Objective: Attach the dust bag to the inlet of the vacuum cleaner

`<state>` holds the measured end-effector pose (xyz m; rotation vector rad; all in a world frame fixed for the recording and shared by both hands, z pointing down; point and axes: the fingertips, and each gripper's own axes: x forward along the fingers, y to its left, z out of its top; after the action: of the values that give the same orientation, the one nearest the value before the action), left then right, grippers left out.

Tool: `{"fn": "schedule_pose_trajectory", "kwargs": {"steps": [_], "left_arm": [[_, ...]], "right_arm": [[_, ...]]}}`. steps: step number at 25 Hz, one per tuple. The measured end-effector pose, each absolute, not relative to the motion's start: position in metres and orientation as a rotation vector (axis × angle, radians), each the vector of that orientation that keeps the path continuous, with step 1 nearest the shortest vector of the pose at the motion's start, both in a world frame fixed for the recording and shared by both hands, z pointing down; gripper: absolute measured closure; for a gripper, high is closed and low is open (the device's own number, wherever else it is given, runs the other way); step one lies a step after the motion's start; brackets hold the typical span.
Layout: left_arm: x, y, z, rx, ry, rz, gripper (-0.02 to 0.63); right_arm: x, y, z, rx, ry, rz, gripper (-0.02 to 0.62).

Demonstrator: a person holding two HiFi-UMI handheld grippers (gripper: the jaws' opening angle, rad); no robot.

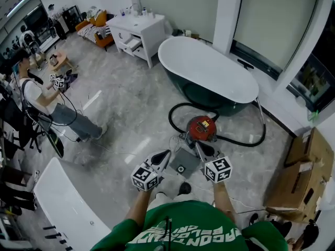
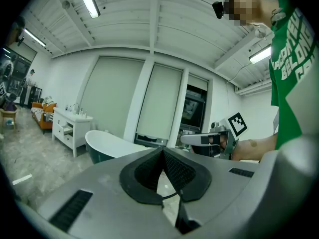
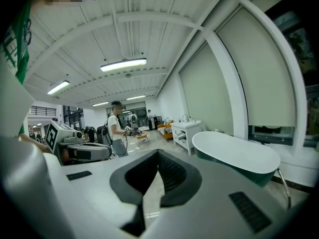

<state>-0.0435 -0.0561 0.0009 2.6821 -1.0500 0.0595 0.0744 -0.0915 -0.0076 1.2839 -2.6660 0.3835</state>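
**Both grippers shut and empty above the dust bag**

The left gripper [image 1: 164, 156] has its jaws pressed together at the tips, and its own view [image 2: 162, 153] shows nothing caught between the pads. The right gripper [image 1: 200, 149] is the same: jaws fully together, with no object in them [image 3: 157, 154]. Both are carried nearly level at lower centre of the head view. That explains why each gripper camera looks across the room and sees the other gripper, not the floor. Neither has begun a grasp. This looks like an approach, with the jaws kept together until there is something to take.

Between the two grippers in the head view, down on the floor, lies a flat grey square with a round hole, most likely the dust bag [image 1: 184, 162] with its collar facing up. Neither gripper touches it. Just beyond it, toward frame centre, stands the red vacuum cleaner [image 1: 202, 128], its black hose [image 1: 246, 140] looping across the pale floor. The inlet itself cannot be picked out at this size. Bag and machine sit close together, so the carry should be short.

Behind the vacuum cleaner is a white bathtub [image 1: 209, 67]. Another person [image 1: 36, 95] stands well apart at the left edge.
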Motion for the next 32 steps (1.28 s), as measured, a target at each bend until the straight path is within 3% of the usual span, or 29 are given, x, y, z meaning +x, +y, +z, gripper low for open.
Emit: {"fn": "schedule_pose_trajectory", "kwargs": {"steps": [32], "left_arm": [[-0.088, -0.109, 0.024, 2.665, -0.956, 0.053, 0.601]], "right_arm": [[0.036, -0.115, 0.025, 1.249, -2.547, 0.406, 0.586]]}}
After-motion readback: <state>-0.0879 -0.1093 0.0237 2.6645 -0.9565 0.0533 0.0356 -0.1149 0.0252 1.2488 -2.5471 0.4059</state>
